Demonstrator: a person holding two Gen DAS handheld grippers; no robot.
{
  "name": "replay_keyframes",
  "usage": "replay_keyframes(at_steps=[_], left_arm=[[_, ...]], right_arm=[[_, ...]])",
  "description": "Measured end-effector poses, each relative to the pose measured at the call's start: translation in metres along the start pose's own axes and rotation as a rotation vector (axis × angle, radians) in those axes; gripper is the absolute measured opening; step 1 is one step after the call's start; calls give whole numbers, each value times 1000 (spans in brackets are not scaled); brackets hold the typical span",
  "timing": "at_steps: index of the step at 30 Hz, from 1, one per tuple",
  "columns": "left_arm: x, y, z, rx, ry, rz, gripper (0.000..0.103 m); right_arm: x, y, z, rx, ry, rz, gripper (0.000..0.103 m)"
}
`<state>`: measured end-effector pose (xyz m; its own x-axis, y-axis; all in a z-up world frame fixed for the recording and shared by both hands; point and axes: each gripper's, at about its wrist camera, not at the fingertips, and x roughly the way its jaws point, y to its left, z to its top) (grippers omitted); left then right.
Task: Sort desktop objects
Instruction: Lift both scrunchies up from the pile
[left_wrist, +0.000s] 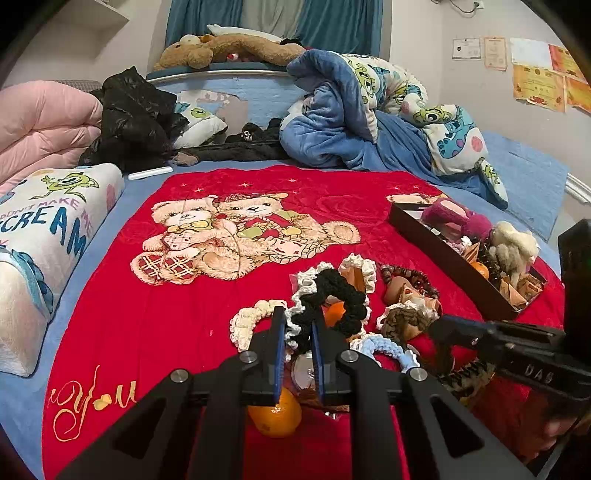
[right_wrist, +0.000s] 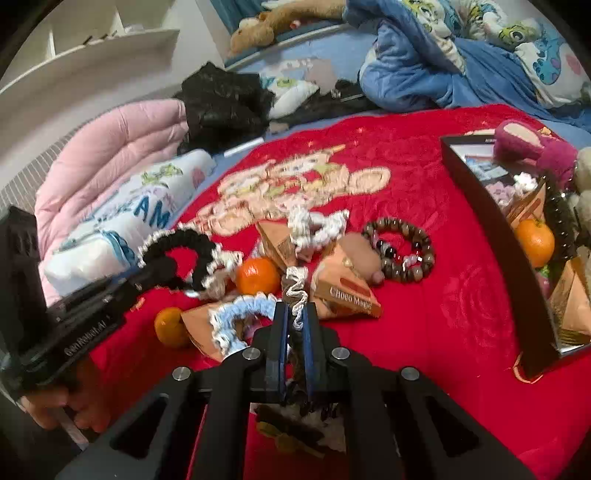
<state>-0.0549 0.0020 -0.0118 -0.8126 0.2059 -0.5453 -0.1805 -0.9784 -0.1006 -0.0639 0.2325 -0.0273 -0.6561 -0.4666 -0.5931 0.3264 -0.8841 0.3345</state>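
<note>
Left wrist view, bedspread: the red teddy-bear bedspread (left_wrist: 177, 325) carries the whole pile of small objects, loose and overlapping.
Storage box: the dark open box (left_wrist: 443, 258) sits on the bedspread to the right of the pile, already holding plush toys, a tangerine and snack packs, and is likely the sorting target.
Left gripper: the left gripper (left_wrist: 298, 341) is clamped on the black scrunchie with white trim (left_wrist: 332, 295), its blue pads pressing the near edge of the loop.
Right gripper: the right gripper (right_wrist: 294, 325) is clamped on the brown scrunchie with white trim (right_wrist: 295, 286), which hangs between the pads.
Neighbours: a light blue scrunchie (right_wrist: 236, 317) lies just beside the right gripper; a Choco Magic pack (right_wrist: 347, 291), a tangerine (right_wrist: 258, 275) and a bead bracelet (right_wrist: 400, 251) crowd the pile.
Risk, tangling: both scrunchies are soft loops among other frilled loops, so a lift may drag a neighbour along.
Risk, collision: both grippers work the same small pile, so crossing paths toward the box could knock them together.
Risk, rolling: a tangerine (left_wrist: 275, 415) lies under the left gripper and could roll if nudged.
</note>
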Motion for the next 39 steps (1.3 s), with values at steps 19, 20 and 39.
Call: replay_keyframes(at_steps=[19,20,39], left_arm=[[-3,-15,-3,15,-9,-29,13],[-3,-19,-3,22,-7,-34,13],[2,-35,-8,47,13,-44,13]], right_arm=[[-56,-52,24,144,-172,2,7],[-60,-57,25,153,-182,-4,7],[-17,-36,6,-27,12,-62,31]])
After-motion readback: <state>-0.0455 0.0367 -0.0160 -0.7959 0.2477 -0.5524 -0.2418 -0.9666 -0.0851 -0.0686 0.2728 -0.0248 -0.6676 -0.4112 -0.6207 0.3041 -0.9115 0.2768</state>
